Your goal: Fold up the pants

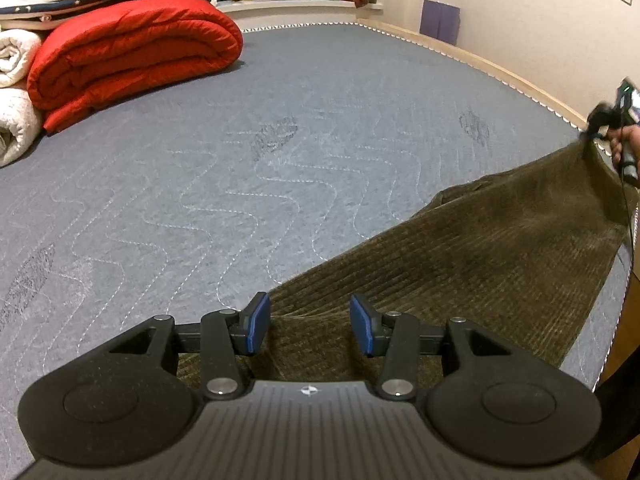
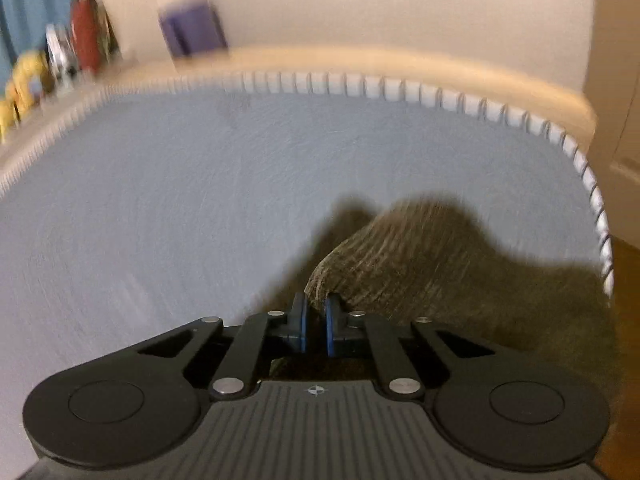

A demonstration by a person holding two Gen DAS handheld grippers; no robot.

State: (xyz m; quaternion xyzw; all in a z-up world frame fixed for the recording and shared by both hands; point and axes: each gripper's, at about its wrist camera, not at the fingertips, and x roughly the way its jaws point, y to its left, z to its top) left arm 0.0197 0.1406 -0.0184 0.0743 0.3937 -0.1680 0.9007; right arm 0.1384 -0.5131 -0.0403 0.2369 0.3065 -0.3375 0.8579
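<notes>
Left wrist view shows the pants (image 1: 460, 264), dark olive corduroy, lying near the front corner of the grey mattress (image 1: 280, 152), stretched from just under this camera away toward the mattress's far side edge; the left gripper (image 1: 306, 328) hangs over the near end of the pants with its blue pads apart and cloth lying between them, not visibly pinched, so I read it as open; at the far end of the pants the right gripper (image 1: 590, 136), held in a person's hand (image 1: 624, 144), has a corner of the cloth drawn up off the mattress; a folded red quilt (image 1: 132, 56) and rolled white bedding (image 1: 16, 92) sit well apart at the mattress's far corner. Right wrist view, blurred by motion, shows the right gripper (image 2: 315, 322) with its pads closed on a ridge of the pants (image 2: 420, 264), which rise from the jaws and spread toward the mattress (image 2: 200, 200) edge beside the wooden floor (image 2: 626, 280). My judgement: the step in hand is taking hold of both ends to spread or lift the pants for the first fold; the next move calls for the left pads to close on the near end, then for both hands to move together so the cloth stays taut and level above the mattress.
</notes>
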